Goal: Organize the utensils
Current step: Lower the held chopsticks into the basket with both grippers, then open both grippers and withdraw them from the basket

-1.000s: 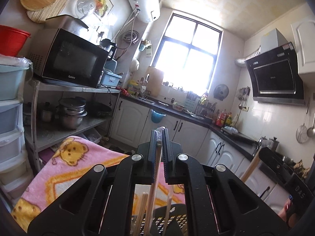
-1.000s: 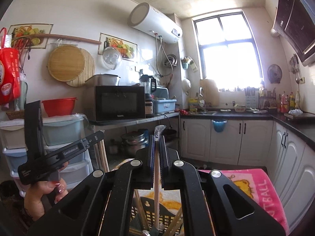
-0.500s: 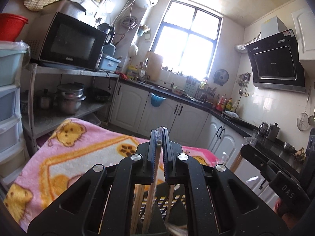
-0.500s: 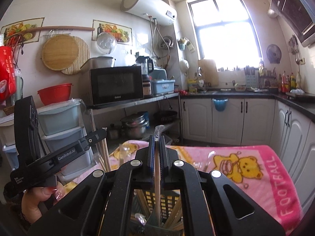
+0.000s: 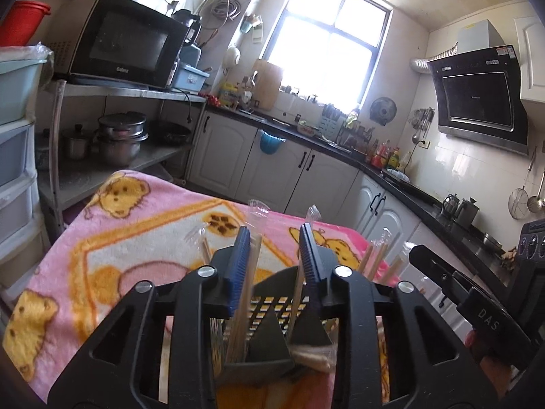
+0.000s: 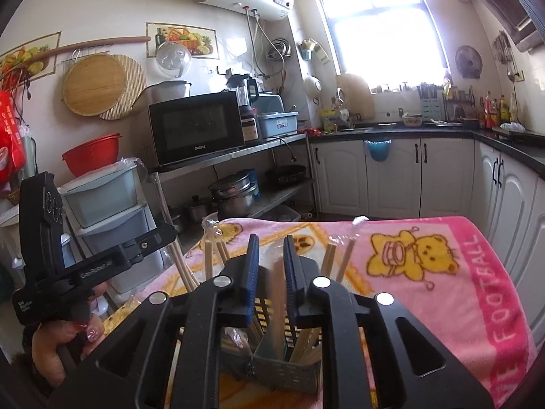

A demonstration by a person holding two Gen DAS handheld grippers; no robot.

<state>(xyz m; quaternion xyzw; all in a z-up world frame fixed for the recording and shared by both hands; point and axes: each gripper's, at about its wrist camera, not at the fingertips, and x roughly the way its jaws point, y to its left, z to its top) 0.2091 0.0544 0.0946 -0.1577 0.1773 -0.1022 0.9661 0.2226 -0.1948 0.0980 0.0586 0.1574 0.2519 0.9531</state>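
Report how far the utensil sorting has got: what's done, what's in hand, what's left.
Done: several wrapped chopsticks stand in the black slotted holder on the pink blanket.

In hand: both grippers sit over the holder and their jaws have just been opening. The left gripper has a stick leaning beside each pad; the right gripper has one stick loose between its pads, its lower end inside the holder.

Left: pulling both grippers clear. No other loose utensils are visible.

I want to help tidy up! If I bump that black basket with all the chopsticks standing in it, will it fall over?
It might. The black basket looks light, thin plastic full of holes, and the wrapped chopsticks stick up well above its rim, so it is probably top-heavy. It also stands on a soft pink blanket, likely a wobbly footing. Push gently, low down.
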